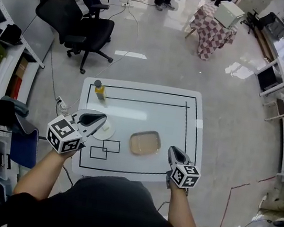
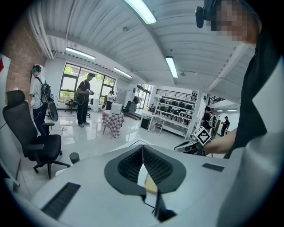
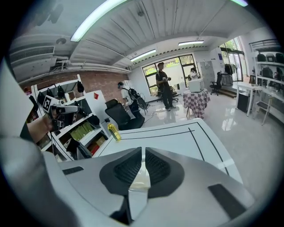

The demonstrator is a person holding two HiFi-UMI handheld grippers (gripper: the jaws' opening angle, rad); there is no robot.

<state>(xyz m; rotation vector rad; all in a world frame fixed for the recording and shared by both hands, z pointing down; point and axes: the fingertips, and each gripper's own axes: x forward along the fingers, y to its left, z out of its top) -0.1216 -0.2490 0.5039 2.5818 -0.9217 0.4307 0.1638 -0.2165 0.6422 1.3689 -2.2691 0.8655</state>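
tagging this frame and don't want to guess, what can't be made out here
Head view: the bottle is too small to read its label.
Head view: the left gripper covers part of the white disc; lid or plate, cannot tell.
Left gripper view: that gripper's own shut jaws hide most of the tan tray.

Black shirt (image 1: 111,211), black-and-white marker cubes (image 1: 65,135)

Bare tabletop (image 1: 152,114) lies open between bottle (image 1: 100,90), white disc (image 1: 105,130) and tray (image 1: 145,142).
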